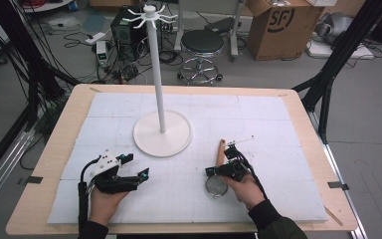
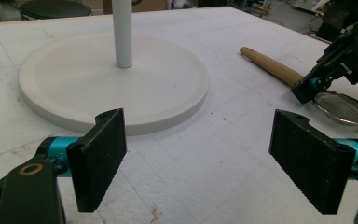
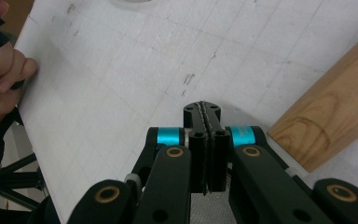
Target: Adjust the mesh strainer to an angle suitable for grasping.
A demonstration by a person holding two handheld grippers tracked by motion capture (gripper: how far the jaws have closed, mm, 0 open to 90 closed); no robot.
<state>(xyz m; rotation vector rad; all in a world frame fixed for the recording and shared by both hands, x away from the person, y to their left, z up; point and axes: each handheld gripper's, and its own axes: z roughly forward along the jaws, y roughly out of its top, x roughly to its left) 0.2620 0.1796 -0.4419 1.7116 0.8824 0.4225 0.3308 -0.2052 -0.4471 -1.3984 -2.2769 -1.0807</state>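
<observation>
Gripped the left gripper (image 1: pixel 137 165) in the left hand (image 1: pixel 104 201) at the lower left of the high view, close to the tabletop's (image 1: pixel 268 124) near edge. Showed its fingers (image 2: pixel 100 156) spread wide in the left gripper view, with nothing between them but bare white tabletop. Faced the round base of the white stand (image 1: pixel 162 133), upper left in that view, with the pole rising out of the top of the frame.

Gripped the right gripper (image 1: pixel 211 173) in the right hand (image 1: pixel 246 191) at the lower right of centre in the high view. Sat directly over the strainer (image 1: pixel 216 185), which lay flat on the tabletop, well apart from the stand's base. Pointed the strainer's wooden handle (image 1: pixel 221 152) up the frame, away from the person. Showed the right fingers (image 3: pixel 220 158) pressed together in the right gripper view, a thin toothed seam between the pads, metal mesh just beneath them and the handle at the right edge. Could not tell whether the pads pinched the strainer's rim
</observation>
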